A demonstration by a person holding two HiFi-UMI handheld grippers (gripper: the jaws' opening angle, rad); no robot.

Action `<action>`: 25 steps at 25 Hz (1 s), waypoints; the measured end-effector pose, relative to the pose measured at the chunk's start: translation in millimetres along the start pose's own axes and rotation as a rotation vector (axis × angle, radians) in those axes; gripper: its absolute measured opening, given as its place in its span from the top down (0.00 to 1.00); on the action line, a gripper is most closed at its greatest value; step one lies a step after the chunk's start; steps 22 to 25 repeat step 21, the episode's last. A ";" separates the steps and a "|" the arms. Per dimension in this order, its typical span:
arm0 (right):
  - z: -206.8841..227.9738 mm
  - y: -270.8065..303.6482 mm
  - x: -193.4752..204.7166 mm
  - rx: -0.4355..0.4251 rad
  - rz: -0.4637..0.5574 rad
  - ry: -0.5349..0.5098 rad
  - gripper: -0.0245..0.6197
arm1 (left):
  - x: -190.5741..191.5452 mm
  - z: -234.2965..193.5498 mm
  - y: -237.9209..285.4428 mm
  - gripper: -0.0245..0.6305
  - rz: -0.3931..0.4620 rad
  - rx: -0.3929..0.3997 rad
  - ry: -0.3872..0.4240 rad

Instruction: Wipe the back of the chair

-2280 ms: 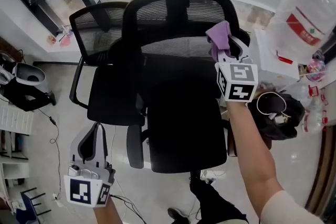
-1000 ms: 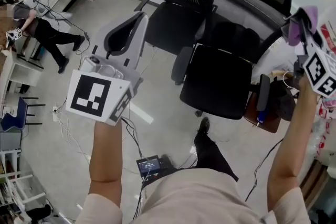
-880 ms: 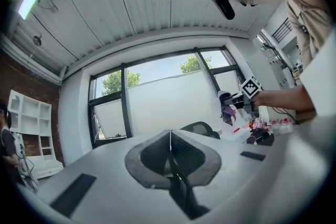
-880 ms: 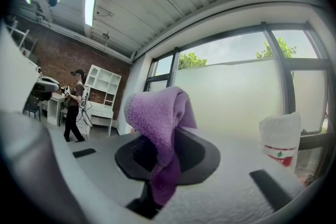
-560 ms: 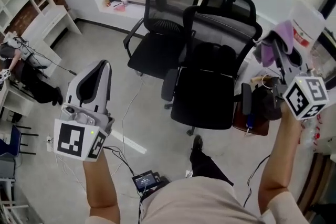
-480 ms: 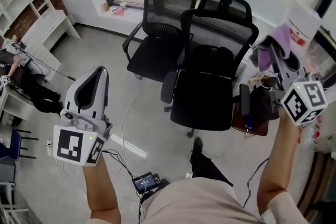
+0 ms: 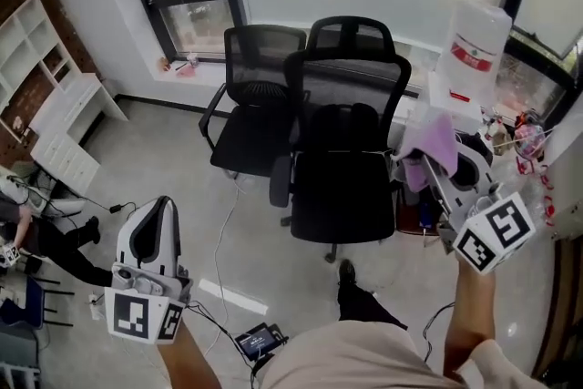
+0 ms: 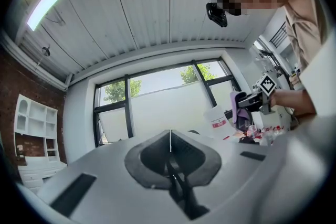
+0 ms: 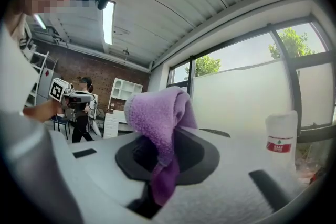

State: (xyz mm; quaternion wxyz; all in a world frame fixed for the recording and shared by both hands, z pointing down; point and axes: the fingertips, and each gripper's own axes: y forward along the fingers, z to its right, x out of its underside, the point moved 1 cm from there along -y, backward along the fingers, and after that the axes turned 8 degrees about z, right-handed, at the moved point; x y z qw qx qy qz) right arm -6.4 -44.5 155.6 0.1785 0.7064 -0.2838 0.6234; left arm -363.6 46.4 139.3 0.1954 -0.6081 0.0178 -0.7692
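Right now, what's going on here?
A person faces a black office chair, a second chair behind it, one hand-held gripper per hand. The right hand-held gripper is shut on a purple cloth, held up right of the black office chair, clear of it. The left hand-held gripper is shut and empty, low at the left. Nothing touches that chair.
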 end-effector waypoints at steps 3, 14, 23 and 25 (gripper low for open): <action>-6.7 -13.9 4.7 0.003 -0.013 0.008 0.89 | 1.9 4.1 -7.2 0.95 -0.009 0.007 -0.011; -5.2 -23.3 5.2 0.028 -0.008 0.022 0.89 | -2.5 5.9 -12.9 0.95 -0.004 0.015 -0.004; -8.1 -14.9 10.4 0.027 -0.012 0.025 0.89 | 3.9 -2.2 -12.3 0.95 -0.005 0.010 -0.004; -8.1 -14.9 10.4 0.027 -0.012 0.025 0.89 | 3.9 -2.2 -12.3 0.95 -0.005 0.010 -0.004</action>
